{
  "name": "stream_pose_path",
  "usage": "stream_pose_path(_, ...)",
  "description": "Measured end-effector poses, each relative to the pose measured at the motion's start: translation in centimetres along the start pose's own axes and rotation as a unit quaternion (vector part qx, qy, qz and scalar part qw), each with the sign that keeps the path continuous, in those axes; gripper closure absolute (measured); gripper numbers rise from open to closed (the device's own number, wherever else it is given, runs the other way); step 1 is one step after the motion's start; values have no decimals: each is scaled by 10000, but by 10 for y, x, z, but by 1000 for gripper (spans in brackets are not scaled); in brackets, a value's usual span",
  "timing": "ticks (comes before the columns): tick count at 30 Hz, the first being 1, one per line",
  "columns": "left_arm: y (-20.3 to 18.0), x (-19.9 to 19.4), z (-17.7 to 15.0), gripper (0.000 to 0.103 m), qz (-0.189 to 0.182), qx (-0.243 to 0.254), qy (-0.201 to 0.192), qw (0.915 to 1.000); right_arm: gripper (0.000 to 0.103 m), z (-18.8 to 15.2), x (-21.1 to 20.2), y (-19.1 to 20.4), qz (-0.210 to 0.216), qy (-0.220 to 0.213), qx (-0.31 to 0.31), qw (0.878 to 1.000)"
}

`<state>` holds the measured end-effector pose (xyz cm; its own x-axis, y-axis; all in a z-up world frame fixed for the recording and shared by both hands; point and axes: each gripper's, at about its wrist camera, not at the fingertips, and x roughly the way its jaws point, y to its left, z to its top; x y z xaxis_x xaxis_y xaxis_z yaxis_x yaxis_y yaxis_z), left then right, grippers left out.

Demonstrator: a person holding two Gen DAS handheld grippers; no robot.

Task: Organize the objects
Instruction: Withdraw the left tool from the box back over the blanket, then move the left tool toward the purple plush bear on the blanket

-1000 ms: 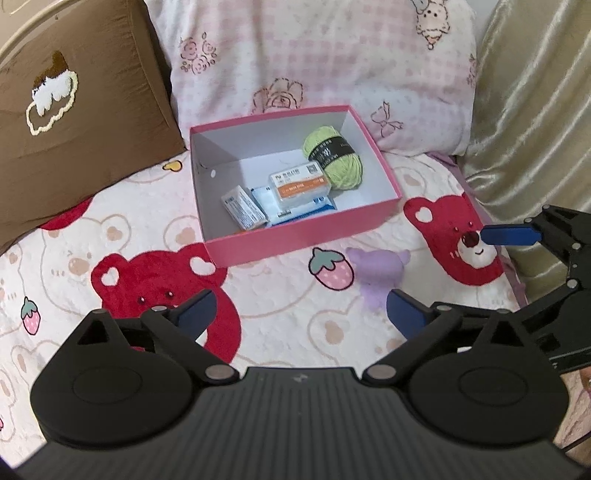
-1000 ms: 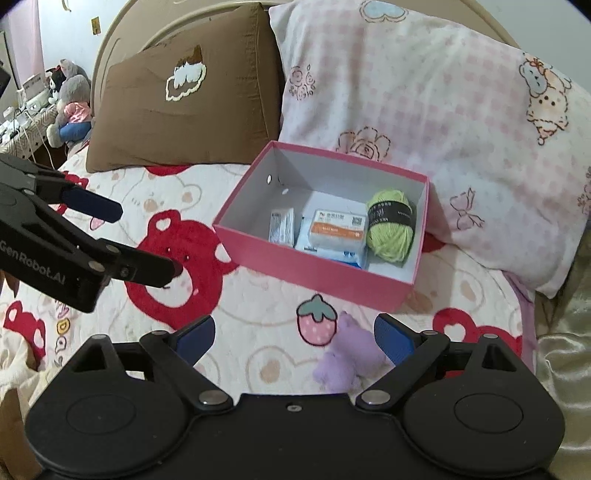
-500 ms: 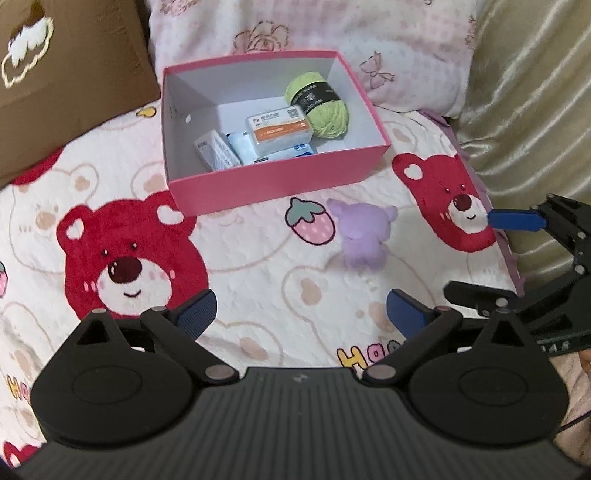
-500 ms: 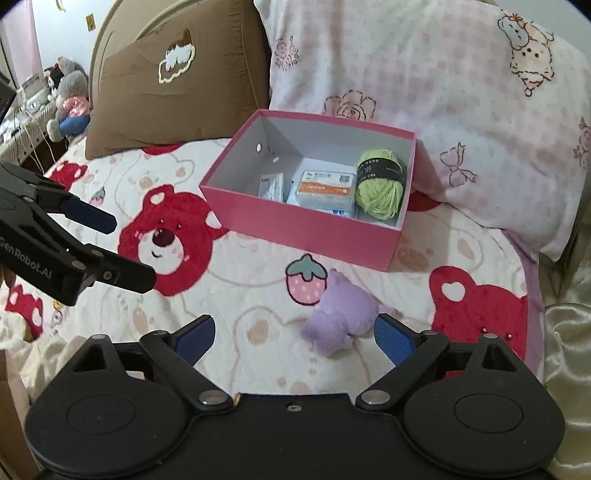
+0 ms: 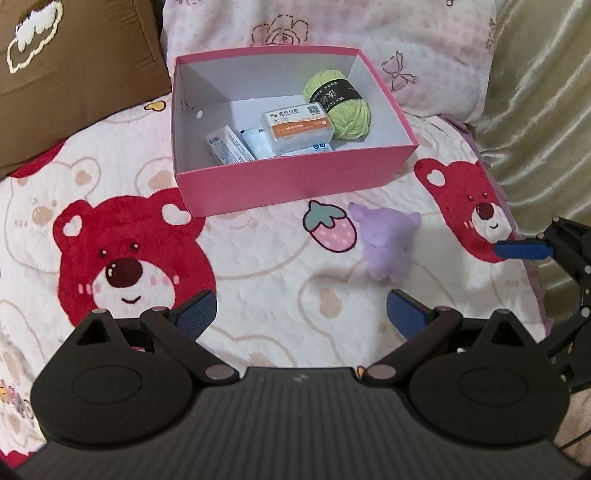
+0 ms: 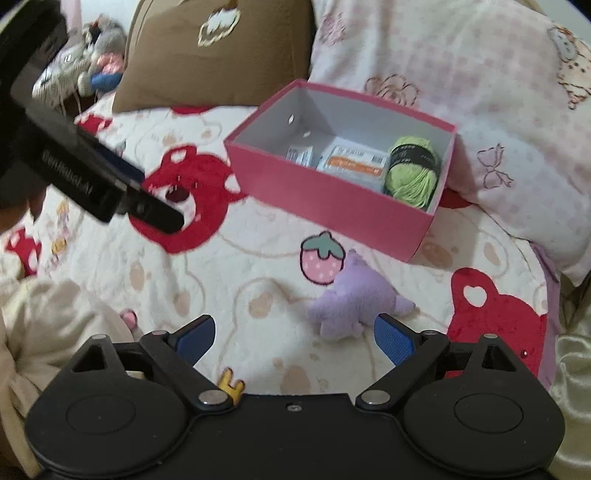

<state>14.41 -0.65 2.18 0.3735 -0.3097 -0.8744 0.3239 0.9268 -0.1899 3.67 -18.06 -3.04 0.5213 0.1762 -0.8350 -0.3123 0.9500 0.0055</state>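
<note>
Two open grippers above the bed, purple plush toy between them and the box

Two grippers hang over a bed with a bear-print blanket (image 5: 258, 280), and both are wide open with nothing held. The left gripper (image 5: 301, 318) has its blue pads spread far apart; the same is true for the right gripper (image 6: 294, 336).

The purple plush toy (image 5: 386, 243) lies on the blanket, just in front of the pink box (image 5: 295, 184) and beside a printed strawberry. In the left wrist view the toy is ahead of the left gripper and a little to the right, closer to the right-side finger than to the left-side one, not touching either. In the right wrist view the same toy (image 6: 356, 304) is near the right gripper, just ahead of its fingertips and slightly toward the right-side pad (image 6: 393, 339); I cannot tell if it touches this pad.

The pink box stands open on the blanket, in front of a pink pillow (image 5: 332, 26). Inside it are a green yarn ball (image 5: 338, 107) at the right, a small case with an orange label (image 5: 295, 129) in the middle, and a white packet (image 5: 229, 147) at the left. A brown pillow (image 5: 74, 74) leans left of the box.
</note>
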Motion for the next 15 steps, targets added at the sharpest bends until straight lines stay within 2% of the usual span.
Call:
stream_pose_path(2, 2, 8, -2, 3, -93, -90, -15, 9999, 8, -1, 4, -1, 28, 24, -9, 10000)
stream_pose_path(8, 5, 37, -9, 3, 18, -88, 12, 10000, 8, -8, 20, 3, 74, 111, -3, 9999)
stream_pose_path(15, 3, 64, -17, 3, -264, -333, -236, 9988, 8, -13, 33, -9, -71, -73, -31, 9999)
